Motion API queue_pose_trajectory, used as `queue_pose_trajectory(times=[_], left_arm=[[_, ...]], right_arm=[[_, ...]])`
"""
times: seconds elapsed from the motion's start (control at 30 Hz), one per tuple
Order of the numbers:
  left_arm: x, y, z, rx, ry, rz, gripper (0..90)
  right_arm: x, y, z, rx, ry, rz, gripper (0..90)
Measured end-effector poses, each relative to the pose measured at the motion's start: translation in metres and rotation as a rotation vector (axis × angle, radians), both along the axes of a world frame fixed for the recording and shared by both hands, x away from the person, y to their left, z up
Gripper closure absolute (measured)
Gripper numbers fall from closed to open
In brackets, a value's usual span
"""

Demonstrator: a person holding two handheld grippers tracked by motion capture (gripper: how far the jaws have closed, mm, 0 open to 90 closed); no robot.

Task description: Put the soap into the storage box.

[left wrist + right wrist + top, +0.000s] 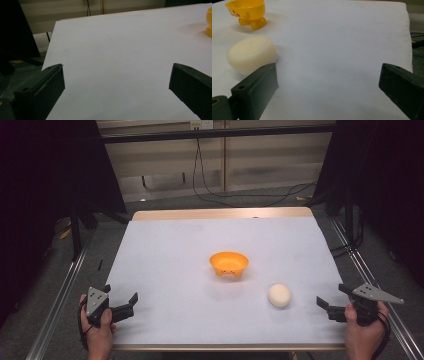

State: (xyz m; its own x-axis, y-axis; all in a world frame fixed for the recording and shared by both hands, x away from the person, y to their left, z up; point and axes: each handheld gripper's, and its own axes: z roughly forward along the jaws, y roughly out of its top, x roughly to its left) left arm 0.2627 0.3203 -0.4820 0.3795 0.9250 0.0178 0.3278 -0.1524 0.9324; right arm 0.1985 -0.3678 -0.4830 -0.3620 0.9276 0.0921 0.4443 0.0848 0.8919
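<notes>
High view: the white bun (279, 295) lies on the worktop (170, 250), ahead of the right gripper (332, 301) whose jaws stand apart; orange bowl (228, 263) farther off.
Left gripper (116, 77) view: jaws wide, bare worktop between; bowl far right.
Right gripper view: bun just beyond its left jaw, untouched.
Writing: none readable.
Hands: both held low at the near edge.

bowls: one orange bowl (229, 263) is standing on the table
buns: one pale round bun (279, 295) is lying near it
tables: one table (165, 270) is carrying both
grippers: two, the left gripper (120, 306) and the right gripper (331, 303), are showing
</notes>
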Motion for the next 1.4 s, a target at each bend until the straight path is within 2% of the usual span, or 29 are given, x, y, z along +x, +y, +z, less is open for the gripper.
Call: queue_pose_trajectory(times=[0.07,0.1,0.13,0.17,0.4,0.43,0.5,0.67,0.7,0.73,0.83,0.97,1.4], left_arm=[[0.001,0.000,0.000,0.010,0.009,0.002,0.0],[0.001,-0.001,0.000,-0.005,0.008,0.003,0.0],[0.001,0.000,0.000,0.015,0.016,-0.008,0.0],[0.001,0.000,0.000,0.016,0.017,-0.008,0.0],[0.003,0.000,0.000,0.015,0.029,-0.008,0.0],[0.003,-0.001,0.000,0.002,0.028,-0.002,0.0],[0.003,-0.001,0.000,0.000,0.031,-0.005,0.0],[0.004,-0.001,0.000,-0.002,0.034,-0.004,0.0],[0.004,0.000,0.000,0.013,0.039,-0.004,0.0],[0.005,-0.002,-0.001,0.001,0.040,0.003,0.0],[0.005,-0.001,0.000,0.015,0.047,0.000,0.0],[0.004,-0.002,-0.001,0.002,0.041,0.008,0.0],[0.005,-0.002,-0.001,0.005,0.045,0.007,0.0]], right_arm=[[0.000,0.001,0.000,-0.007,0.006,-0.005,1.5],[0.000,0.001,0.000,-0.007,0.006,-0.005,1.5],[0.000,0.002,0.000,-0.019,0.006,0.003,1.5],[0.000,0.002,0.000,-0.019,0.006,0.003,1.5],[0.001,0.003,0.000,-0.027,0.012,0.008,0.0],[0.001,0.003,0.000,-0.027,0.012,0.008,0.0],[0.002,0.004,0.001,-0.032,0.023,0.011,0.0],[0.006,0.010,0.003,-0.075,0.070,0.065,0.0],[0.006,0.010,0.003,-0.075,0.070,0.065,0.0],[0.007,0.013,0.004,-0.099,0.081,0.079,0.0],[0.007,0.014,0.006,-0.109,0.096,0.086,0.0],[0.010,0.016,0.013,-0.167,0.126,0.105,0.0],[0.025,0.034,0.019,-0.233,0.218,0.206,0.0]])
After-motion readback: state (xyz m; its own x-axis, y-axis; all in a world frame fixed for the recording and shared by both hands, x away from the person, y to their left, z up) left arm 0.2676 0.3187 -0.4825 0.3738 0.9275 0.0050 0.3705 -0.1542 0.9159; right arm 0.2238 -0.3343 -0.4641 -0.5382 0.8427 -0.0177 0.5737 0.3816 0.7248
